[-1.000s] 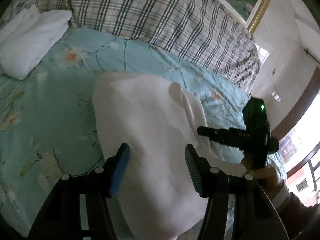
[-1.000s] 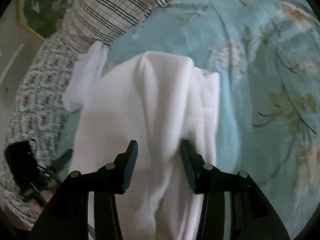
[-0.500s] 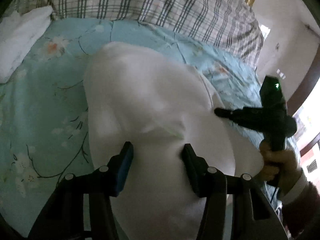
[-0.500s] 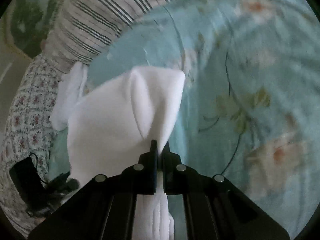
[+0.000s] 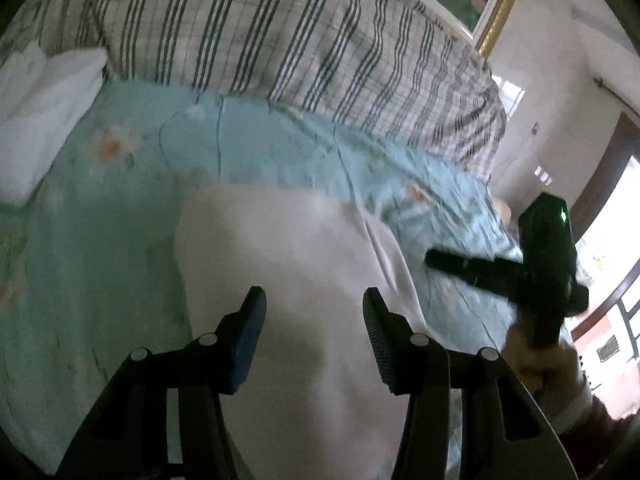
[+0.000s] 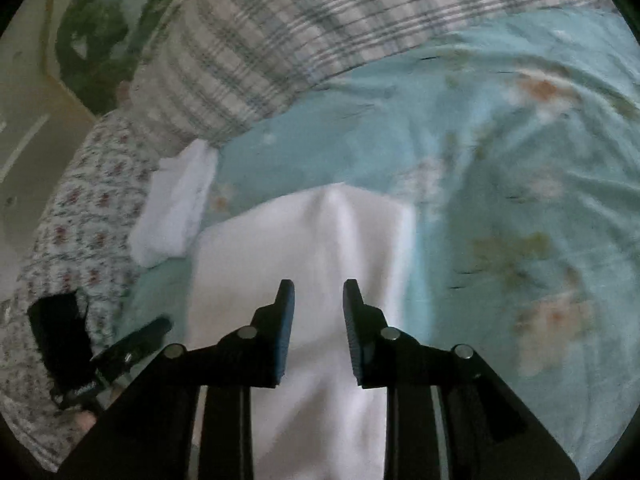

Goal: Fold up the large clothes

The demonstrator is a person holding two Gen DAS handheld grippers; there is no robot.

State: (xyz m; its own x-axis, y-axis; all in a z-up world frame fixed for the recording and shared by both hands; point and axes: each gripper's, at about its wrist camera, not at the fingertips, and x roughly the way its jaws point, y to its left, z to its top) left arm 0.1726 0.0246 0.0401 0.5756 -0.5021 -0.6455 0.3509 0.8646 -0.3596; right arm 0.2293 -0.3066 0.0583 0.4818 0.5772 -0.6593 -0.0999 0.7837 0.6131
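A white garment (image 5: 280,248) lies folded into a rough rectangle on the teal floral bed sheet (image 5: 100,208). My left gripper (image 5: 313,294) hovers over its near half. The jaws are apart and closing, with cloth below them but nothing pressed between the pads. In the right wrist view the same garment (image 6: 320,232) lies under my right gripper (image 6: 318,286). Its jaws are opening and clear of the cloth. A hand (image 5: 532,352) holds the right gripper's black body (image 5: 548,248) at the garment's right edge.
A smaller folded white cloth (image 5: 36,120) lies at the left of the bed, also visible as a white bundle (image 6: 176,208). A plaid quilt (image 5: 300,40) is heaped along the far side. A flowered cover (image 6: 80,220) borders the left. Open sheet (image 6: 500,160) lies to the right.
Half a second ago the right gripper was pinched shut on a raised fold of the garment; it has let go and opened. The cloth now lies flatter. Both grippers have lifted away.
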